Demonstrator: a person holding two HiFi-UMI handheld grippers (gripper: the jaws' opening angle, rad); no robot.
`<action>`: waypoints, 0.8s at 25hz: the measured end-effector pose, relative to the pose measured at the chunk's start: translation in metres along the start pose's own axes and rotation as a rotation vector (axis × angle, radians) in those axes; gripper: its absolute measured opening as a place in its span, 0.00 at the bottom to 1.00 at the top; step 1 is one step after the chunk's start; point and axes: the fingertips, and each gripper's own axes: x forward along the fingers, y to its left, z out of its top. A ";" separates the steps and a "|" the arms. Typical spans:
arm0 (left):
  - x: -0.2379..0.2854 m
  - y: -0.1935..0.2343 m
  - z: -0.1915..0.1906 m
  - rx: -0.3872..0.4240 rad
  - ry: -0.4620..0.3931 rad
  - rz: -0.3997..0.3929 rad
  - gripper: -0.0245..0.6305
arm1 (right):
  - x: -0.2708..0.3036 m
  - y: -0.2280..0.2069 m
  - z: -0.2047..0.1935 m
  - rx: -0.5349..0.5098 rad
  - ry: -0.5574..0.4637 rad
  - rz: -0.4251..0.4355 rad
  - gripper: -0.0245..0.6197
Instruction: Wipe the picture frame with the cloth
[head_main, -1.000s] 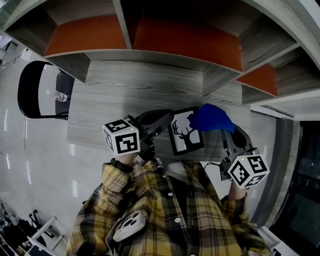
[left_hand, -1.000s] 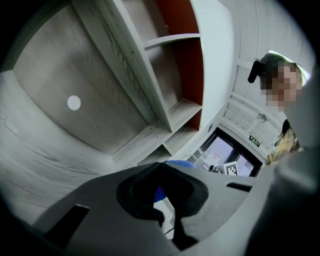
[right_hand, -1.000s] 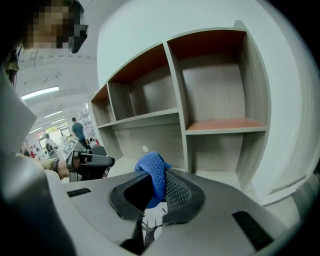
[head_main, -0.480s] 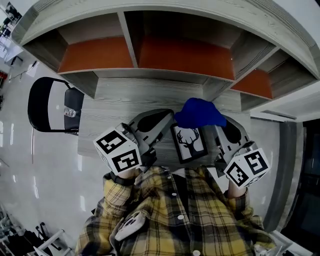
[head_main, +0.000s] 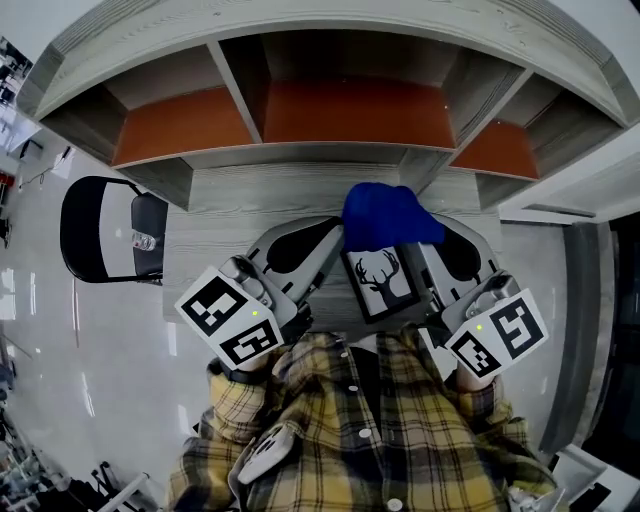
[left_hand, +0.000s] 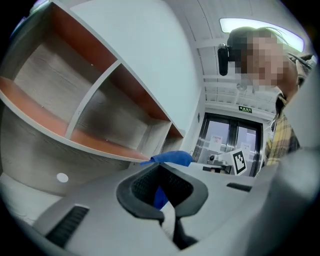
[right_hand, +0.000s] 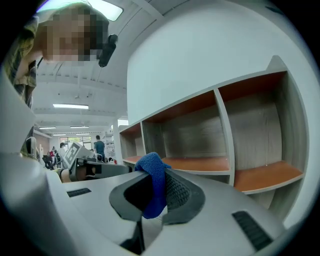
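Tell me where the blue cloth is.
In the head view, the blue cloth sits at centre, covering the top edge of the picture frame, below the shelves; the right gripper grips it.

Left tongs pinch what looks like the picture frame, blue cloth beyond.

A grey wooden desk stands below a big shelf with orange-brown boards at the desk's back, and a black chair stands on the shiny white floor just left of the desk.
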 end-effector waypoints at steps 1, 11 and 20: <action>0.000 -0.001 0.000 0.002 -0.001 -0.001 0.04 | 0.000 0.001 0.001 0.001 -0.004 0.002 0.10; 0.000 0.001 -0.003 -0.024 -0.003 -0.009 0.04 | -0.002 0.005 -0.005 0.011 0.011 0.005 0.10; 0.000 0.001 -0.002 -0.045 -0.005 -0.023 0.04 | -0.006 0.000 -0.011 0.019 0.032 -0.015 0.10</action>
